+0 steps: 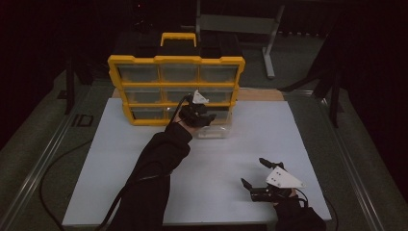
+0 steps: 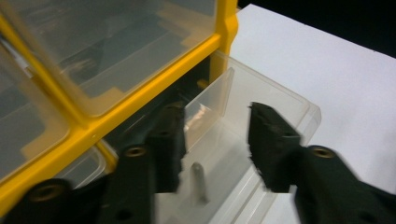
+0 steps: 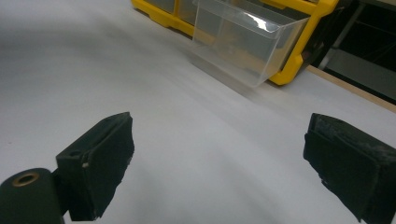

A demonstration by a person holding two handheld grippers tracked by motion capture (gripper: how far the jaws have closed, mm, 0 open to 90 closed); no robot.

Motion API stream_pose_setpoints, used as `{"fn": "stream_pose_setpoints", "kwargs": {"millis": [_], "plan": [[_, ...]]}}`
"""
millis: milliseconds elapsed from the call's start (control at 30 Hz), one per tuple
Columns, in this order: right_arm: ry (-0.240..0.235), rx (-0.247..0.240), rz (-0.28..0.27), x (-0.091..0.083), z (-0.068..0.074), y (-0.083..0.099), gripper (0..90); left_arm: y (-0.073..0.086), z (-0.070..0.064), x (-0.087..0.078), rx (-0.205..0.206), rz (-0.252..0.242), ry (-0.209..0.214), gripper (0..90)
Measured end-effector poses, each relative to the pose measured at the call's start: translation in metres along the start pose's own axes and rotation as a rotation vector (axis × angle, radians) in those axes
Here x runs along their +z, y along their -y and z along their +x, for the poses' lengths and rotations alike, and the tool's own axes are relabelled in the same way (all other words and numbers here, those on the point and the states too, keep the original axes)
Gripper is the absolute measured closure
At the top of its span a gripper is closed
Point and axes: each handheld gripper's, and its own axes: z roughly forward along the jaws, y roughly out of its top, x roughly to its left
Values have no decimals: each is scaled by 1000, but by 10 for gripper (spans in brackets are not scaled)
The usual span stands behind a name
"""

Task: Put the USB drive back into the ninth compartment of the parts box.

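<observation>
Clear drawer (image 1: 215, 128) is my focus: from the high view it sits pulled out of the yellow organizer (image 1: 175, 89) at the bottom-right slot, resting on the white board (image 1: 120, 159). My left gripper (image 1: 199, 114) hovers right over it; my right gripper (image 1: 256, 174) waits at five o'clock, well apart, jaws wide.

Left gripper view: the left gripper's jaws stand partly open above the drawer's inside, gripping nothing. A small metal pin (image 2: 199, 181) lies on the drawer floor — I judge that's why I'm poised here.

Right gripper view: jaws spread wide and empty, the drawer at one o'clock, angled forward from its slot.
</observation>
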Motion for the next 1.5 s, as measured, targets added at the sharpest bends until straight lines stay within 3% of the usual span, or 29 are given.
{"fn": "stream_pose_setpoints", "kwargs": {"millis": [233,433,500,533,600,1500], "plan": [[0,-5,2,1,1,0,82,3,-4,-10,15,-10,39,279],[-1,-9,4,0,1,0,82,7,-6,-21,23,-6,56,162],[-1,-13,7,1,0,0,82,9,-5,-25,30,3,70,136],[-1,-11,8,1,1,0,82,11,-3,-27,29,4,102,75],[0,-11,9,1,1,0,82,13,-2,-29,25,4,118,15],[1,-12,15,1,1,1,82,60,7,-87,52,-48,182,1]]}}
